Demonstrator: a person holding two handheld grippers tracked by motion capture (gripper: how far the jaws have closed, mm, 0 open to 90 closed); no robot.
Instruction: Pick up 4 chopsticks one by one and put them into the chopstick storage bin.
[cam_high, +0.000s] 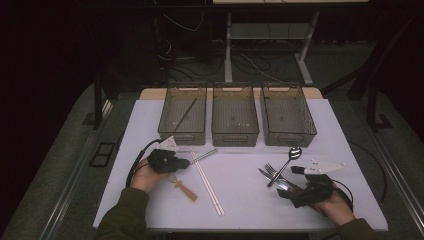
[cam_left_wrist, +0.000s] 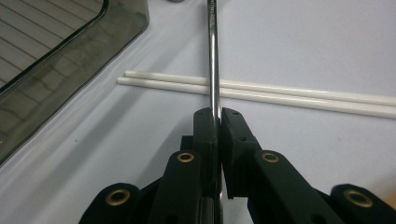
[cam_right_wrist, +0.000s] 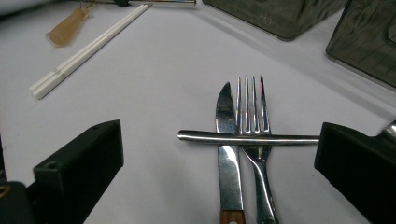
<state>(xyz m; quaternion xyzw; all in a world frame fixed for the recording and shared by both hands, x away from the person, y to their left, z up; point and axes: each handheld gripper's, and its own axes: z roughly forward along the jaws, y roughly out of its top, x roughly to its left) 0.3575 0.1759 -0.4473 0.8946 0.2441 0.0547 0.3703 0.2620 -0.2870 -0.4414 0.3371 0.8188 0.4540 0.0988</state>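
Chopstick (cam_left_wrist: 214, 56), thin bright steel, runs straight out from the left tongs (cam_left_wrist: 218, 122), pinched at its near end, its long axis aimed at the far-edge bins (cam_high: 183, 114) (crossing two white chopsticks (cam_left_wrist: 289, 95) mid-tabletop (cam_high: 240, 175)), while the right tongs (cam_right_wrist: 219, 154) gape over knife (cam_right_wrist: 228, 154), fork (cam_right_wrist: 254, 140) and spoon handle (cam_right_wrist: 243, 137).
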